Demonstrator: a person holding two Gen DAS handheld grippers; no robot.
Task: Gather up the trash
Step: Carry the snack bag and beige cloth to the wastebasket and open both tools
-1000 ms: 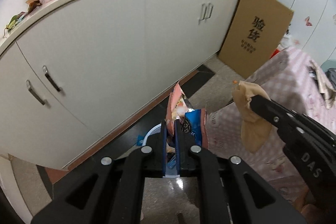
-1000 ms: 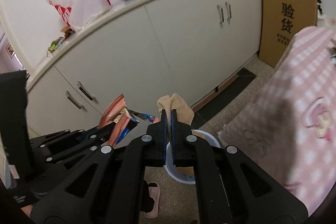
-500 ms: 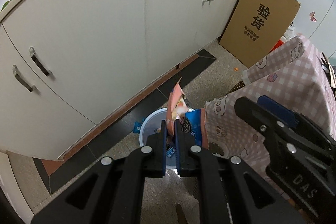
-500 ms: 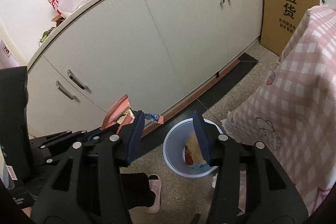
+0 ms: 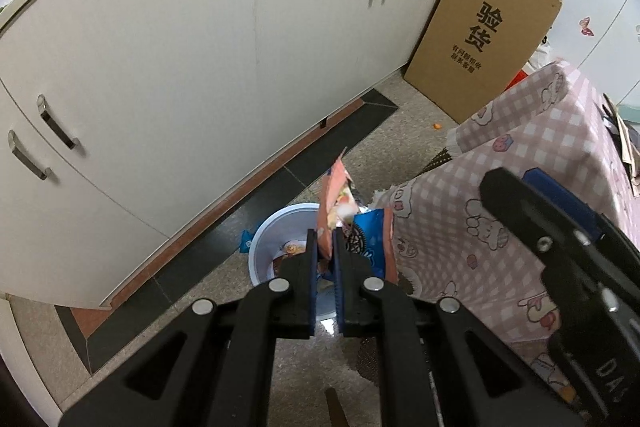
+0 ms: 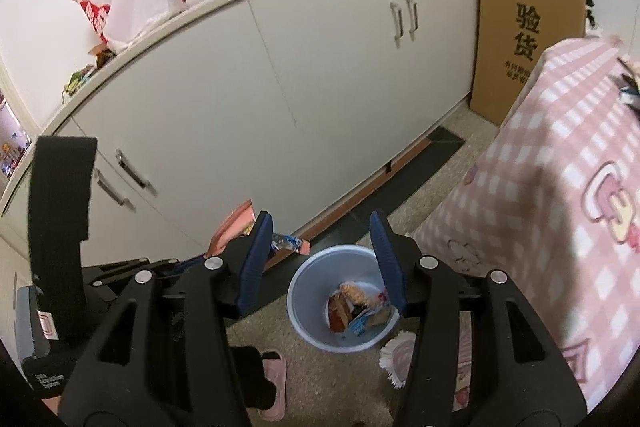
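My left gripper (image 5: 325, 243) is shut on snack wrappers (image 5: 340, 203), a pink one and a blue cookie one, held above the pale blue trash bin (image 5: 266, 241) on the floor. My right gripper (image 6: 322, 259) is open and empty, above the same bin (image 6: 304, 311), which holds several wrappers (image 6: 356, 307). In the right wrist view the left gripper's wrappers (image 6: 236, 227) show at the left. In the left wrist view the right gripper (image 5: 560, 243) shows at the right.
White cabinets (image 5: 200, 47) run behind the bin. A cardboard sheet (image 5: 484, 35) leans at their right end. A table with a pink checked cloth (image 6: 560, 187) stands right of the bin. A foot in a pink slipper (image 6: 272, 379) is near the bin.
The right gripper opened and let the beige cloth drop into the bin. Both grippers tilted down towards the bin; the left one still holds the wrappers.
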